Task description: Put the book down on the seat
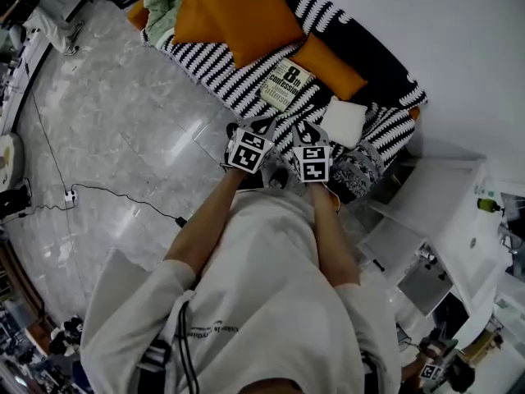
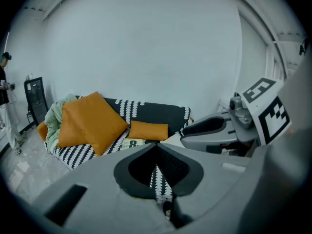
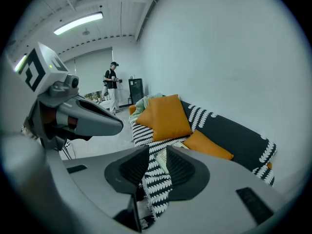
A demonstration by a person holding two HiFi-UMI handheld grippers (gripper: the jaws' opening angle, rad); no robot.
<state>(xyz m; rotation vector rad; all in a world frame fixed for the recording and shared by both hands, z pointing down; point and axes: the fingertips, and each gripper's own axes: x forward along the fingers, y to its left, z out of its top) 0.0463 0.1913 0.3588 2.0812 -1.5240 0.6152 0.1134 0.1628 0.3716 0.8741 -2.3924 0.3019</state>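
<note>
Both tongs point toward the sofa (image 1: pixel 215 71), held side by side in front of the person's chest. On the left gripper (image 2: pixel 156 145) the jaws seem to meet at their tips, though the wide-angle view makes that contact hard to judge. Only a narrow slit stays open lower down, and nothing is caught in it. On the right gripper (image 3: pixel 157 154) the jaws stand partly apart with a clear gap between the ribbed pads. Nothing is in that gap (the striped cloth seen through it lies farther off, on the sofa).

The book (image 1: pixel 286 85) lies flat and face up on the seat, well apart from both grippers. It rests on the black-and-white striped cover (image 1: pixel 246 97), between the large orange cushion (image 1: pixel 238 11) and the smaller orange cushion (image 1: pixel 328 66), just beside the latter. A large numeral 8 shows on its pale front; the rest of the print is too small to read.

A white cushion (image 1: pixel 343 121) sits on the seat to the right of the book, close ahead of the right gripper. A pale green blanket (image 1: pixel 168 2) is bunched at the sofa's far end. On the glossy grey floor (image 1: pixel 123 113) a black cable (image 1: pixel 123 194) trails to a plug. Another person (image 3: pixel 113 84) stands far back in the room.
</note>
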